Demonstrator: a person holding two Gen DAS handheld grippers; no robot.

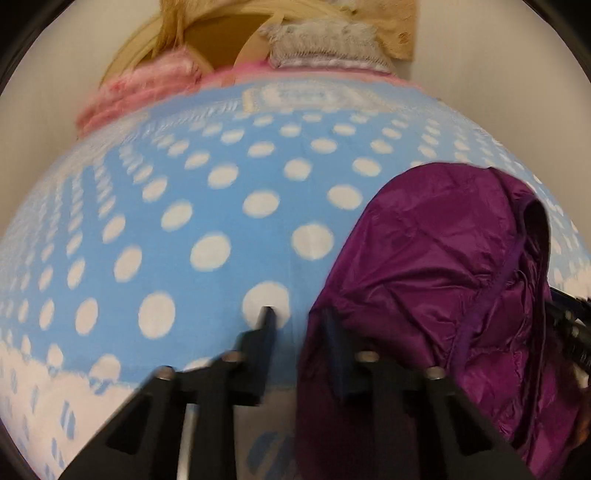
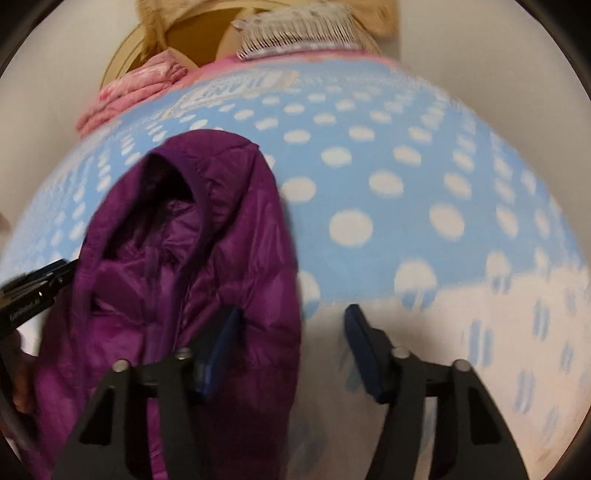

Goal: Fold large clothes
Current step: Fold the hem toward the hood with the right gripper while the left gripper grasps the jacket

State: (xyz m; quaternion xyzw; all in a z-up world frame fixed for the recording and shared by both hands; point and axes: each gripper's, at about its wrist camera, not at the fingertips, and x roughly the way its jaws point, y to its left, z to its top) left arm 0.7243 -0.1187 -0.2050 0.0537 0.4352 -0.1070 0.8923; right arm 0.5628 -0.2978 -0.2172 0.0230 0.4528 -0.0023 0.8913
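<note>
A purple puffy jacket point(image 1: 443, 258) lies bunched on a blue cloth with white dots point(image 1: 184, 184). My left gripper point(image 1: 297, 317) hovers at the jacket's left edge. Its jaws stand a little apart; the purple fabric drapes over the right finger, and the spotted cloth shows in the gap. In the right wrist view the jacket point(image 2: 184, 240) sits to the left on the dotted cloth point(image 2: 406, 166). My right gripper point(image 2: 291, 317) is wide open at the jacket's right edge, its left finger against the fabric, nothing pinched. Each gripper shows at the edge of the other's view.
Beyond the cloth's far edge lie a pink fluffy garment point(image 1: 140, 92), a grey knit piece point(image 1: 325, 44) and pale furry fabric point(image 1: 173, 33) around a brown round container point(image 1: 218, 40). The near part of the cloth turns white with blue marks point(image 2: 517, 350).
</note>
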